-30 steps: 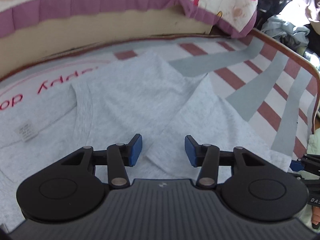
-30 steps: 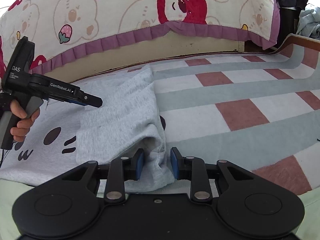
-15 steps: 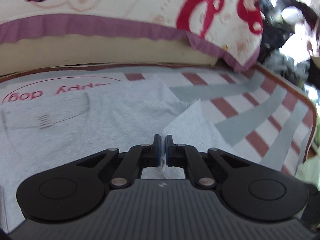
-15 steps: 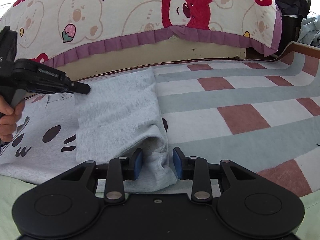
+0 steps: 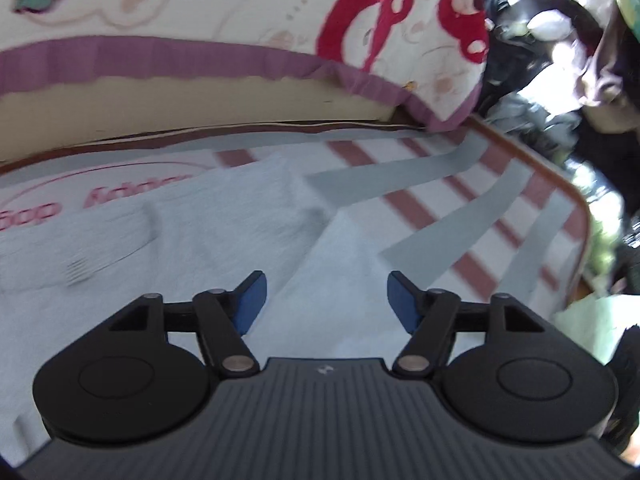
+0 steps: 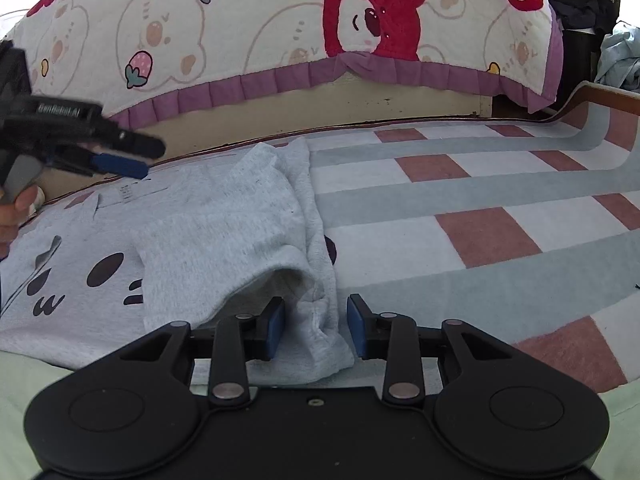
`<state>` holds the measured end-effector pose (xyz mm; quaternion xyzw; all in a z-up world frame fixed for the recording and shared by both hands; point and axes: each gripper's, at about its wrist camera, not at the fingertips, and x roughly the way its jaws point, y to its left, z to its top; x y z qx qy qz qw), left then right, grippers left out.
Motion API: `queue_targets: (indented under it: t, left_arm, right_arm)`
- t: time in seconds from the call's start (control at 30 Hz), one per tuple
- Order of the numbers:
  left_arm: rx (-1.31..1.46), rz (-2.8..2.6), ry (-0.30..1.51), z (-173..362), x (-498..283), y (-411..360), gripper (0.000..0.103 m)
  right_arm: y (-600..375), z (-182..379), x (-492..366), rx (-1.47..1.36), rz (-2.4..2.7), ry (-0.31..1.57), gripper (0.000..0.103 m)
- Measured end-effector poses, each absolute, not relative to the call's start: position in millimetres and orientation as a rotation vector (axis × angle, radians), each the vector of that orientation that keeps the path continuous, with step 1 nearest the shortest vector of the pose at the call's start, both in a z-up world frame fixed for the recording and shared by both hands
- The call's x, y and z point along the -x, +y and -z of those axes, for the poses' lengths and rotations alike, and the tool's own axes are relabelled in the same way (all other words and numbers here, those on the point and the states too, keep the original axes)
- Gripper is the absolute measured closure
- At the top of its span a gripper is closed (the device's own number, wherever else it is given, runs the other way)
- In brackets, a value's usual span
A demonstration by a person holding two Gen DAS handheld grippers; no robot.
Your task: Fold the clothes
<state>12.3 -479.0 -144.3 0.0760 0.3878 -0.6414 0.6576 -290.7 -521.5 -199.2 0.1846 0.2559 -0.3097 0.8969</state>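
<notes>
Grey shirt (image 6: 208, 236) lies on the checked blanket (image 6: 480, 200), one side folded over.

The left gripper (image 5: 324, 300) hangs above the shirt with its jaws opening and nothing between them. The right gripper (image 6: 316, 328) sits low at the shirt's near corner, jaws opening, a bunched bit of cloth between the blue pads (image 6: 274, 330) but not pressed. A bear-print quilt (image 6: 320, 24) hangs behind, over the bed edge.
</notes>
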Motion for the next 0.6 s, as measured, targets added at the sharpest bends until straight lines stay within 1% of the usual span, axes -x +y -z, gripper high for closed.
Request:
queue_targets:
  t: [0.03, 0.07, 0.13, 0.17, 0.2, 0.23, 0.27, 0.33, 0.43, 0.5, 0.57, 0.6]
  left_arm:
    - [-0.164, 1.460, 0.906, 145, -17, -493, 0.033]
    - [-0.165, 1.470, 0.937, 149, -20, -507, 0.031]
    - [-0.165, 1.488, 1.004, 158, -26, -536, 0.031]
    - [-0.144, 1.478, 1.059, 167, -30, -547, 0.031]
    - [-0.132, 1.445, 1.123, 176, -33, -557, 0.037]
    - [-0.119, 1.412, 1.186, 185, -35, -567, 0.082]
    - [-0.115, 1.380, 1.234, 192, -36, -576, 0.101]
    - [-0.190, 1.348, 1.186, 196, -24, -585, 0.102]
    - [-0.184, 1.355, 1.074, 192, -14, -590, 0.102]
    - [-0.193, 1.339, 1.021, 190, -12, -594, 0.102]
    - [-0.195, 1.321, 1.007, 191, -13, -599, 0.102]
    - [-0.188, 1.319, 1.011, 192, -14, -600, 0.102]
  right_arm:
    - [-522, 199, 291, -0.386, 0.639, 0.528, 0.062]
    - [-522, 199, 291, -0.390, 0.635, 0.526, 0.062]
    - [-523, 200, 292, -0.393, 0.632, 0.524, 0.061]
    - [-523, 200, 292, -0.394, 0.630, 0.524, 0.061]
    - [-523, 200, 292, -0.394, 0.630, 0.524, 0.061]
    - [-523, 200, 292, -0.393, 0.630, 0.524, 0.061]
    - [-522, 199, 291, -0.392, 0.631, 0.524, 0.061]
    - [-522, 199, 291, -0.391, 0.632, 0.524, 0.061]
    - [-524, 200, 296, -0.422, 0.641, 0.505, 0.061]
    - [-528, 201, 304, -0.479, 0.659, 0.470, 0.069]
    - [-538, 205, 319, -0.588, 0.702, 0.400, 0.070]
    - [-543, 208, 326, -0.641, 0.721, 0.369, 0.079]
